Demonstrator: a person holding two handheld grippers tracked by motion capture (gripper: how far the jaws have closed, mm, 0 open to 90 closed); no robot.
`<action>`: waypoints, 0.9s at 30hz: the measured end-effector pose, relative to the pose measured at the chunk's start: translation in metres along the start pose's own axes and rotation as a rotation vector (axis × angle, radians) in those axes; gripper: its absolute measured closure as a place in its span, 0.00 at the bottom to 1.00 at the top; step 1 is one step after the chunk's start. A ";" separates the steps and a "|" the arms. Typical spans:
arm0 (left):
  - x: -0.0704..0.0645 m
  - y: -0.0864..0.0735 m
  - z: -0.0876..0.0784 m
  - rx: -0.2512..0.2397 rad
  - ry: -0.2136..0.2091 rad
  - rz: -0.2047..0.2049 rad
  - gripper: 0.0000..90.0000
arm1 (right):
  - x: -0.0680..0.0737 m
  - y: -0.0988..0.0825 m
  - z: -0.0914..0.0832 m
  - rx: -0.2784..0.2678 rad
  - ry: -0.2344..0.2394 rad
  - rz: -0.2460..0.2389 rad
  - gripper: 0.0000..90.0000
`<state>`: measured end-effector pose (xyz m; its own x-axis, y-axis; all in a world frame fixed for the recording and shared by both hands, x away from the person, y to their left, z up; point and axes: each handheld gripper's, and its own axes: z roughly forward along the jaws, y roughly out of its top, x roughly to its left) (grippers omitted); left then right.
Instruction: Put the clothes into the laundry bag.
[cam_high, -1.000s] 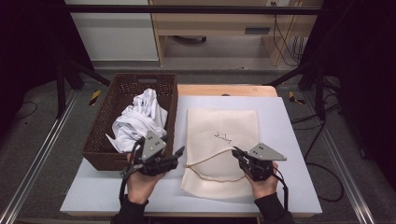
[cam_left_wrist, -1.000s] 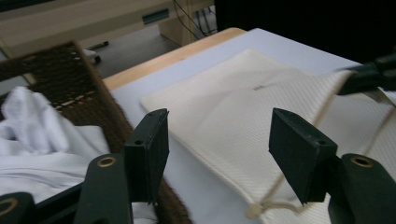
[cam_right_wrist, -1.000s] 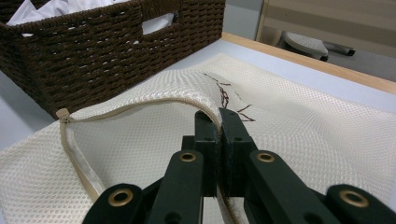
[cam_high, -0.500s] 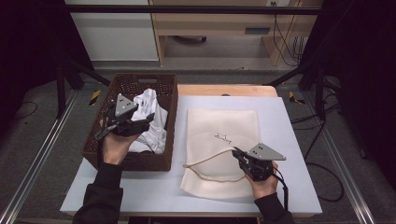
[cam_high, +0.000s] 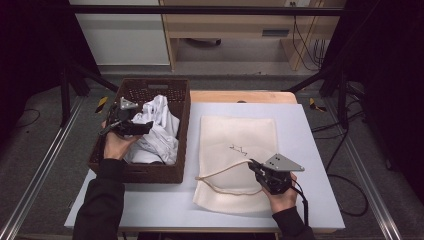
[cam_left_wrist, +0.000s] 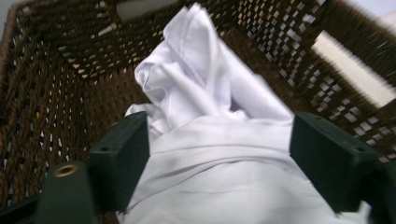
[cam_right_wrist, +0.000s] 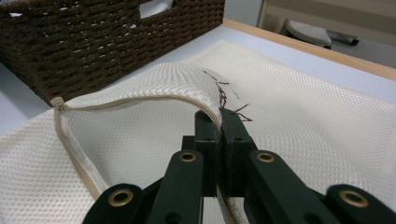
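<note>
A brown woven basket (cam_high: 150, 172) stands on the left of the white table (cam_high: 310, 125) and holds crumpled white cloth (cam_high: 160, 130). My left gripper (cam_high: 141, 128) is inside the basket, low over the cloth. Its jaws have just been opening and stand wide, with a fold of the white cloth (cam_left_wrist: 205, 84) lying between the pads (cam_left_wrist: 126, 149). A cream mesh laundry bag (cam_high: 240, 130) lies flat beside the basket. My right gripper (cam_high: 255, 167) is shut on the bag's zipper edge (cam_right_wrist: 154, 99), holding the mouth lifted open (cam_right_wrist: 219, 116).
The basket's woven wall (cam_right_wrist: 102, 37) stands just left of the bag's mouth. A wooden strip (cam_high: 240, 96) borders the table's far edge. Metal rails (cam_high: 40, 170) run along the floor on both sides, and cables (cam_high: 345, 165) lie at the right.
My left hand has moved from the bag's mouth at the table front up and left into the basket, and its jaws have spread. The right gripper has stayed put on the bag.
</note>
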<state>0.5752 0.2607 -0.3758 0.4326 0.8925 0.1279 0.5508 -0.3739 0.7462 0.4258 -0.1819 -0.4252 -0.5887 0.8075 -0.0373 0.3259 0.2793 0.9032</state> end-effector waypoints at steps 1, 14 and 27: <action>0.000 0.000 0.000 0.000 0.000 0.000 0.18 | 0.000 0.000 0.000 0.000 0.000 0.000 0.97; 0.002 -0.020 0.037 0.181 -0.041 -0.038 0.05 | 0.000 -0.002 0.003 0.022 0.017 -0.001 0.97; -0.006 -0.025 0.051 0.347 -0.116 -0.026 0.21 | -0.003 -0.003 0.004 0.031 0.024 0.014 0.97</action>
<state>0.5959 0.2517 -0.4284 0.4823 0.8757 0.0221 0.7635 -0.4326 0.4795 0.4302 -0.1831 -0.4293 -0.6011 0.7990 -0.0146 0.3565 0.2844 0.8900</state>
